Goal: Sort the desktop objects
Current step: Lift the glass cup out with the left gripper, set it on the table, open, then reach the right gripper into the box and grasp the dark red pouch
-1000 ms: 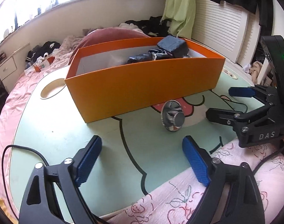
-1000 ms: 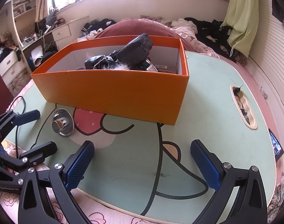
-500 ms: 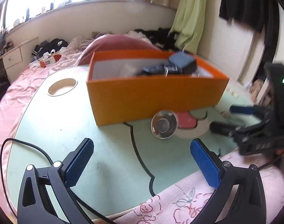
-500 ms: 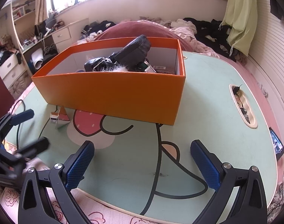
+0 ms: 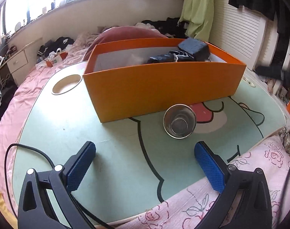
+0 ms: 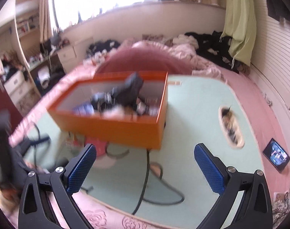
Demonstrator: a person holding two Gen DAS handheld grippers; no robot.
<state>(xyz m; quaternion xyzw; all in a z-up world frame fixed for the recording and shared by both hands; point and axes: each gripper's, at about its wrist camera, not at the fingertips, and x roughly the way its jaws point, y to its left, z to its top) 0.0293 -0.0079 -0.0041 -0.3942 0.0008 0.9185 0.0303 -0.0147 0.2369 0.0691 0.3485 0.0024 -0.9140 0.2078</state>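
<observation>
Nearby — round glass cup [image 5: 179, 121] (shiny), orange cardboard box [image 5: 164, 87]

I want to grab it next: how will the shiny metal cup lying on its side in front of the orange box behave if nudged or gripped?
The metal cup lies on its side, mouth toward the left hand-held gripper, so a nudge would probably roll it in a curve, since it tapers. Its polished wall looks slippery. It seems thin and empty, likely light and rigid.
</observation>
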